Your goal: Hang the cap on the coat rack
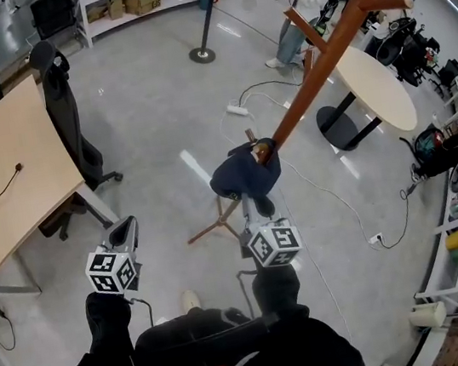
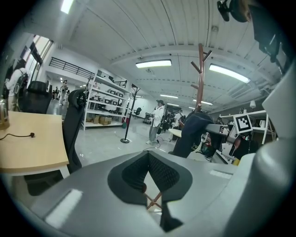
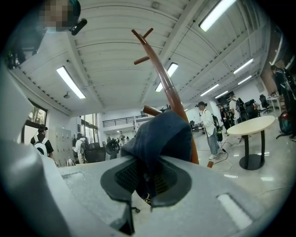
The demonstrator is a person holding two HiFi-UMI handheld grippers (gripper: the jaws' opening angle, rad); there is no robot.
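Your right tongs (image 3: pixel 147 185) grip the navy cap (image 1: pixel 245 175) at a low peg (image 3: pixel 150 110) of the coat rack (image 1: pixel 336 40). The left tongs (image 2: pixel 148 155) are closed and empty. Next, seat the cap over the peg, then release.

The cap (image 1: pixel 243 175) is dark navy and the coat rack (image 1: pixel 335 36) reddish-brown wood. Your left gripper (image 1: pixel 123 233) and right gripper (image 1: pixel 256 206) are pale grey, each patterned with black-and-white square markers. The floor (image 1: pixel 148 104) is glossy light grey, the desk (image 1: pixel 10 161) pale tan.
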